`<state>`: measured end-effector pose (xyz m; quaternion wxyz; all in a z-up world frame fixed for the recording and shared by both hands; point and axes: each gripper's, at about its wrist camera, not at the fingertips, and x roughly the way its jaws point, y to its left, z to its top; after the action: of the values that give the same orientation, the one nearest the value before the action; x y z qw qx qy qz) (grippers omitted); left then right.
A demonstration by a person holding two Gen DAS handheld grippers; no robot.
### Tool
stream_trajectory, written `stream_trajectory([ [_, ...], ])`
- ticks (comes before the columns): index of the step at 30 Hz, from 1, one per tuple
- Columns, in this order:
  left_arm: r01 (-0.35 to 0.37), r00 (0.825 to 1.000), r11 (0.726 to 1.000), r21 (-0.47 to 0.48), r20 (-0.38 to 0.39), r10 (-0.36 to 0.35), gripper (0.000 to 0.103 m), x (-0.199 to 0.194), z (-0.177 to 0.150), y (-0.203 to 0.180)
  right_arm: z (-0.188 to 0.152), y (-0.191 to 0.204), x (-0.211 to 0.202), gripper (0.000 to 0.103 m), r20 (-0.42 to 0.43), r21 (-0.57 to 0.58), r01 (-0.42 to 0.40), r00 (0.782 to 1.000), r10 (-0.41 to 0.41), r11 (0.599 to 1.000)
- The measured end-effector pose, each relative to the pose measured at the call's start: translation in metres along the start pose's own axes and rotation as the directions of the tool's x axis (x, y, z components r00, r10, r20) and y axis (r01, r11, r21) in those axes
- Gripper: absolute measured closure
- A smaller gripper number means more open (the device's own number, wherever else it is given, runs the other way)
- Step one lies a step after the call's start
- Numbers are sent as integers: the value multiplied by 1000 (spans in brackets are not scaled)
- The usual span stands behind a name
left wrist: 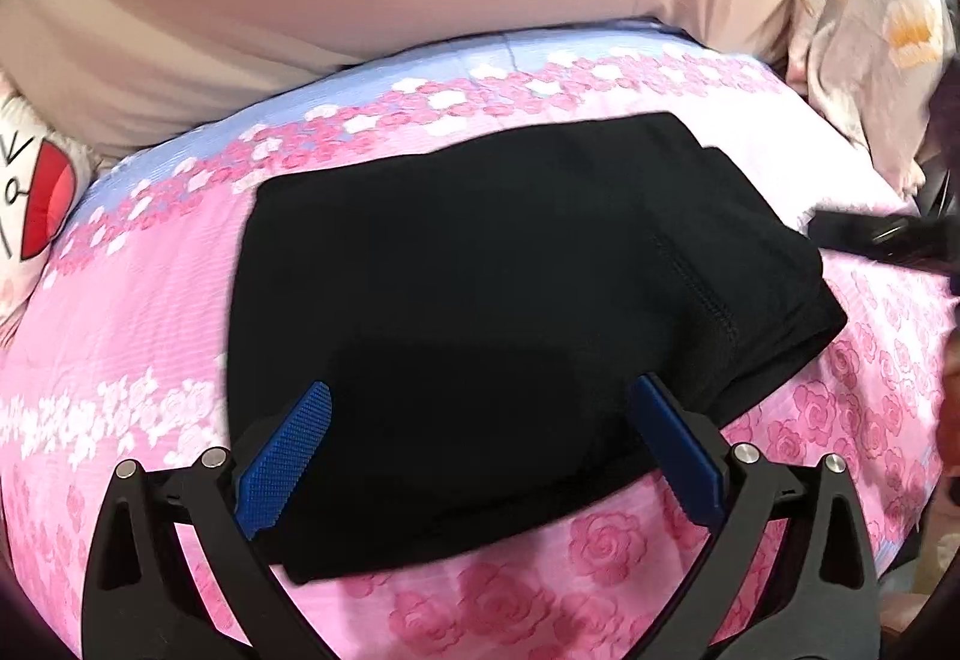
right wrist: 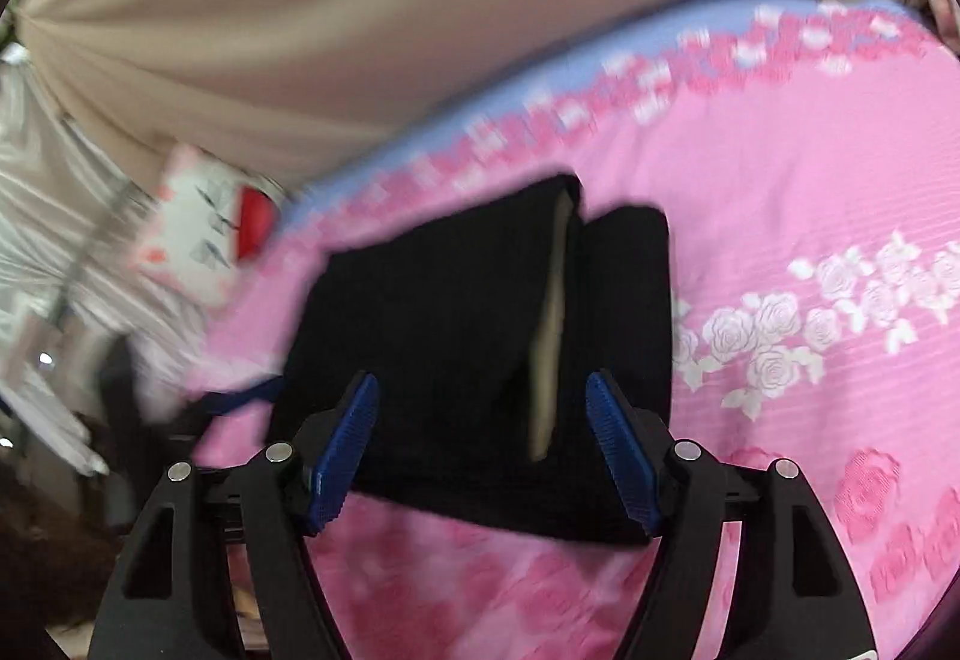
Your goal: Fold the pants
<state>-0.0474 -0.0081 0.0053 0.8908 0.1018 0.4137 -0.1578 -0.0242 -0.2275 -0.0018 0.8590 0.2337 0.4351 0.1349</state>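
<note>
Left gripper (left wrist: pixel 480 444) & right gripper (right wrist: pixel 483 444) are held wide open, nothing gripped, both above black pants (left wrist: pixel 510 312), which are laid folded on pink floral bed (left wrist: pixel 150 312).

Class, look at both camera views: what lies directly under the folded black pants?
The black pants lie on a pink rose-print bedspread, which shows around them on all sides. The part of the bedspread beneath the pants is covered, so anything there cannot be seen.
</note>
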Motion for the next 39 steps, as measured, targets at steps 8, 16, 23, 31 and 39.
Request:
stream_trajectory([
  [8, -32, 999, 995, -91, 37, 36, 5, -22, 0, 32, 1, 8, 19, 86, 13, 22, -48, 999, 48, 999],
  [16, -34, 999, 993, -115, 7, 35, 5, -8, -4, 37, -17, -20, -4, 84, 36, 60, 89, 995, -91, 994],
  [23, -22, 998, 987, -158, -56, 13, 5, 7, -11, 41, -3, 3, -44, 76, 145, 18, 60, 988, -62, 998],
  [31, 43, 999, 978, -204, -2, -45, 5, -6, -2, 58, 42, 104, 44, 80, -27, -255, -91, 996, 87, 963],
  [39, 57, 992, 966, -251, -99, -84, 5, 31, -15, 67, 79, 66, 96, 92, -103, -97, 38, 994, -48, 995],
])
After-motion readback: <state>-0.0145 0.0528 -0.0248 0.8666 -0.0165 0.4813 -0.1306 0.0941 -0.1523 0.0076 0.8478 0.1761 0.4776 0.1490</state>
